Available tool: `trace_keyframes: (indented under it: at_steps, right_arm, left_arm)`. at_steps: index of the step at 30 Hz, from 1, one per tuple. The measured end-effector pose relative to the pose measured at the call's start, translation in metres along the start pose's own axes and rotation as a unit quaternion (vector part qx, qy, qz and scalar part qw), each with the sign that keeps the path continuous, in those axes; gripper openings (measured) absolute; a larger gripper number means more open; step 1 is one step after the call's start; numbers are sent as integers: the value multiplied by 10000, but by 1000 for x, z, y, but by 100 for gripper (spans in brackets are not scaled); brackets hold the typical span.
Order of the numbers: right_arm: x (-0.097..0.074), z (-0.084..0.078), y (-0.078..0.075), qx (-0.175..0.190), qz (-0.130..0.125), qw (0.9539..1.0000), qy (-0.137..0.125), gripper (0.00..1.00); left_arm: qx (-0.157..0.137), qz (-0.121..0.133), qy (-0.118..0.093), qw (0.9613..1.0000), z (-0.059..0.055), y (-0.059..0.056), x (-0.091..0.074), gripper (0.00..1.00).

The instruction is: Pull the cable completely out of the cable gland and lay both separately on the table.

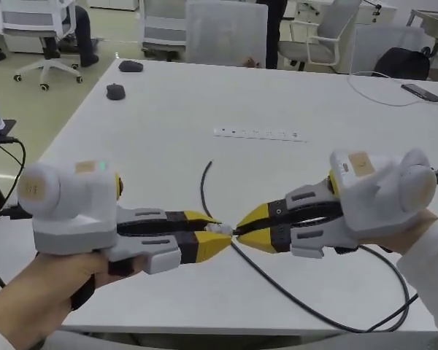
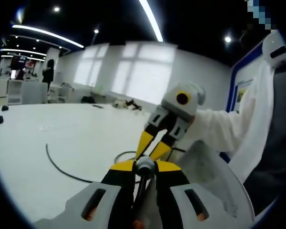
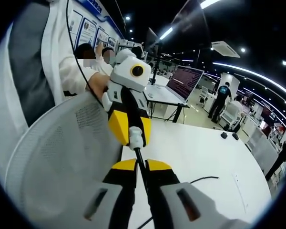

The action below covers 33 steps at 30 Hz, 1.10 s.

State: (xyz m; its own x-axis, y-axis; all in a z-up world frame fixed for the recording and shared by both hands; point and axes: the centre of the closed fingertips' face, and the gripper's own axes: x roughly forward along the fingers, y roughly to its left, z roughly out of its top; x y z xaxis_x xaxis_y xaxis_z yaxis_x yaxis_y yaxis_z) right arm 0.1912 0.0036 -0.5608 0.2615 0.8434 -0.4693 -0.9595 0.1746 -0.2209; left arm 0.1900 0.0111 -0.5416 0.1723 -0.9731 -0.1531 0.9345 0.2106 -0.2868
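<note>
One white surface (image 1: pixel 292 87) was seen, and above its near edge two grippers were held level, tip to tip. One black cable (image 1: pixel 203 186) was clamped in the closed jaws of the right gripper (image 1: pixel 242 230). One white cable gland (image 1: pixel 219 229), on the cable, was pinched by the left gripper (image 1: pixel 217 239).

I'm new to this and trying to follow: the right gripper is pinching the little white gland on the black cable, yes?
Not quite: the left gripper pinches the white gland, as the left gripper view shows. The right gripper grips the black cable beside it.
</note>
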Motion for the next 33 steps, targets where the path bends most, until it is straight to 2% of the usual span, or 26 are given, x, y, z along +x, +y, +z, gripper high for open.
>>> trace_keyframes:
  at_steps: [8,24,33]
  right_arm:
    - [-2,-7,-3,111,-81,9999,32,4]
    - [-22,-44,-13,567,-423,9971,278,4]
    - [-25,-54,-14,752,-499,9954,322,5]
  left_arm:
    - [-22,44,-27,10000,1,2,-1,16]
    - [-9,38,-72,10000,2,2,-1,16]
    - [-9,23,-61,10000,2,1,-1,16]
